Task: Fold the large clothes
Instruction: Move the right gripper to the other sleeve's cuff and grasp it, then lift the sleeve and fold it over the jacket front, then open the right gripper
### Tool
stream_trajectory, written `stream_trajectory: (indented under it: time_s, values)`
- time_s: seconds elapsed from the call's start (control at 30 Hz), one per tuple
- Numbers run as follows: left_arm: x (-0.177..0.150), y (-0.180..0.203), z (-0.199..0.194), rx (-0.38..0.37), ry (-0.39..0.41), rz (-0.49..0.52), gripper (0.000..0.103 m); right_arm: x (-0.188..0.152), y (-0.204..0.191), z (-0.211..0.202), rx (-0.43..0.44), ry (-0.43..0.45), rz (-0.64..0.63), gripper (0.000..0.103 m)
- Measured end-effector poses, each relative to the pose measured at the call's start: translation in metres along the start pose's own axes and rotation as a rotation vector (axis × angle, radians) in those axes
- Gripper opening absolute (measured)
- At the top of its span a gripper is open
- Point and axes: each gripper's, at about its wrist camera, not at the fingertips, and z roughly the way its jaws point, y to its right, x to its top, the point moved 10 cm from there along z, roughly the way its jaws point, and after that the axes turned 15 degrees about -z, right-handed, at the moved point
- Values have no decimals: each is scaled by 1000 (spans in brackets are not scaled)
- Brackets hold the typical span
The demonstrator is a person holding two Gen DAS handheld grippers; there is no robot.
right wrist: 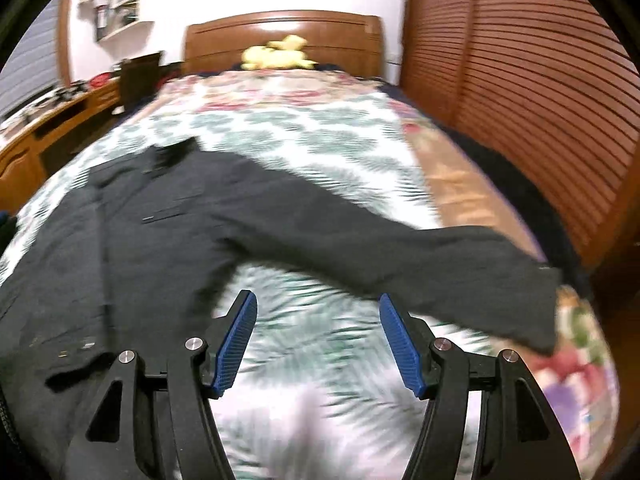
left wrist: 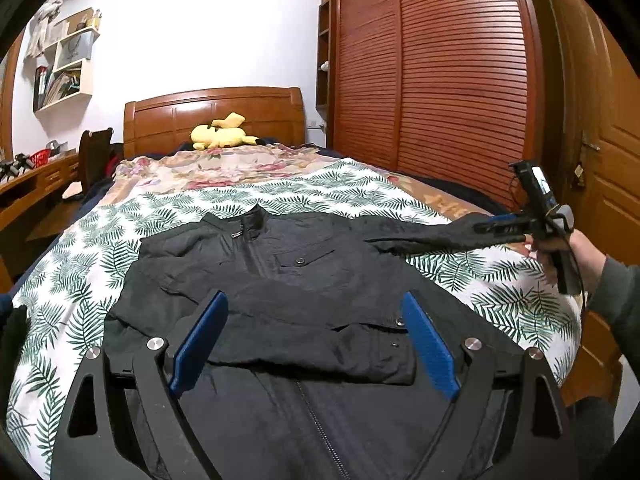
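Note:
A black zip jacket (left wrist: 304, 264) lies face up on the fern-print bedcover (left wrist: 80, 260), collar toward the headboard. One sleeve (left wrist: 280, 320) is folded across its front. The other sleeve (left wrist: 432, 234) stretches out to the right edge of the bed. My left gripper (left wrist: 314, 295) is open above the lower front of the jacket, nothing between its blue pads. In the left wrist view my right gripper (left wrist: 500, 228), held by a hand, is at the cuff of the outstretched sleeve. Its own blurred view shows the right gripper (right wrist: 317, 296) open over bare bedcover, the sleeve (right wrist: 440, 264) lying just beyond its fingertips.
A yellow plush toy (left wrist: 220, 134) rests by the wooden headboard (left wrist: 212, 112). Slatted wardrobe doors (left wrist: 440, 80) run along the bed's right side, with a wooden door (left wrist: 612, 160) nearer. A desk (left wrist: 32, 192) and a chair (left wrist: 94, 156) stand on the left.

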Motion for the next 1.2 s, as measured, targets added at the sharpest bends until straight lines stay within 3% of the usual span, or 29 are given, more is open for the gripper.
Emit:
stream_trajectory:
  time_s: [0.17,0.4,0.67,0.77,0.9,0.93,0.97,1.03,1.07,1.2]
  values:
    - [2,-6,3,15,-1,-11,89,-8,67,8,-101,-59,53,66]
    - [1,-19,9,46,-10,-24,89,-21,112,36,-186,-167,122,66]
    - [-5,-32,13,76,-30,-23,89,-62,141,78,-196,-286,260,66]
    - [-6,-35,14,79,-35,-25,89,-64,142,82,-155,-272,315,66]
    - [-6,-36,14,82,-36,-24,89,-62,136,83,-141,-286,295,66]
    - [-6,-36,14,83,-36,-24,89,-60,133,87,-128,-287,275,58]
    - [-5,-36,14,82,-34,-25,89,-56,125,89,-110,-284,245,40]
    - [-5,-36,14,81,-31,-26,89,-49,111,88,-94,-276,192,20]
    - [-5,-37,14,82,-30,-25,89,-44,105,87,-98,-266,164,15]
    - [-4,-39,13,87,-31,-26,89,-3,84,70,-105,-172,98,13]
